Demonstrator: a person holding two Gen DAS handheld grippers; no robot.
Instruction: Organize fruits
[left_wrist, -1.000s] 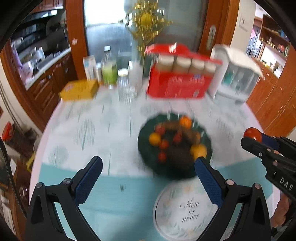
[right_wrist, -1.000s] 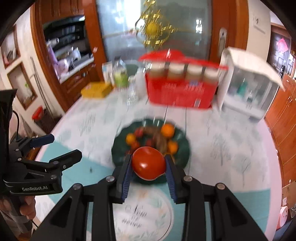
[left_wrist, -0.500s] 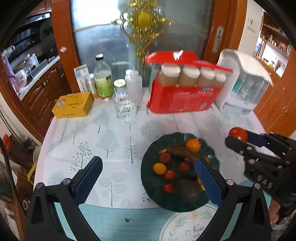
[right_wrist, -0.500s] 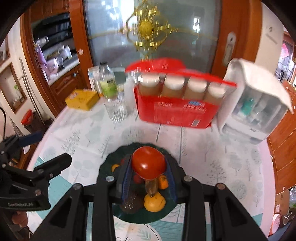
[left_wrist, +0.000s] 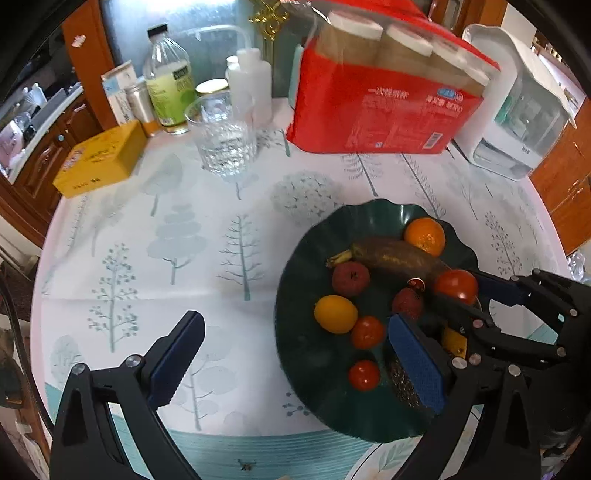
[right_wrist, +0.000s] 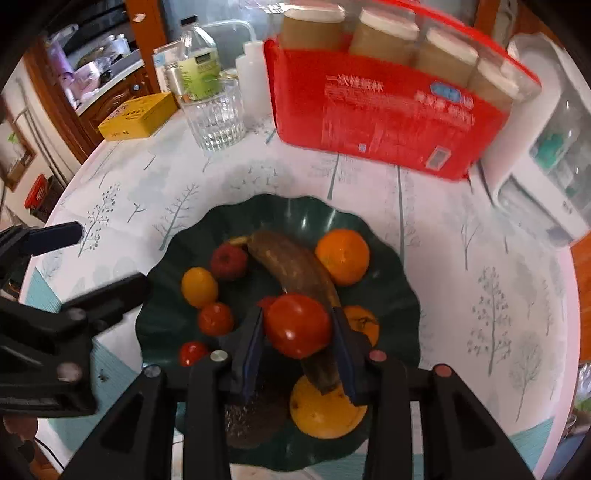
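Right wrist view: a tomato (right_wrist: 298, 325) sits between the right gripper's (right_wrist: 298, 328) just-loosening jaws above the crowded plate (right_wrist: 177, 243) — released here, it could roll off the banana (right_wrist: 295, 280) beneath; the left gripper (left_wrist: 295, 362) is held wide apart, empty.

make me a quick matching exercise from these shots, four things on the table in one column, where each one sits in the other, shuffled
Things:
1. big red tomato
2. brown banana
3. yellow box
4. drinking glass

Places:
A. on the table's far left edge
B. between the right gripper's pads
C. in front of the green-label bottle
D. lying across the middle of the green plate

Pairs: 1-B, 2-D, 3-A, 4-C
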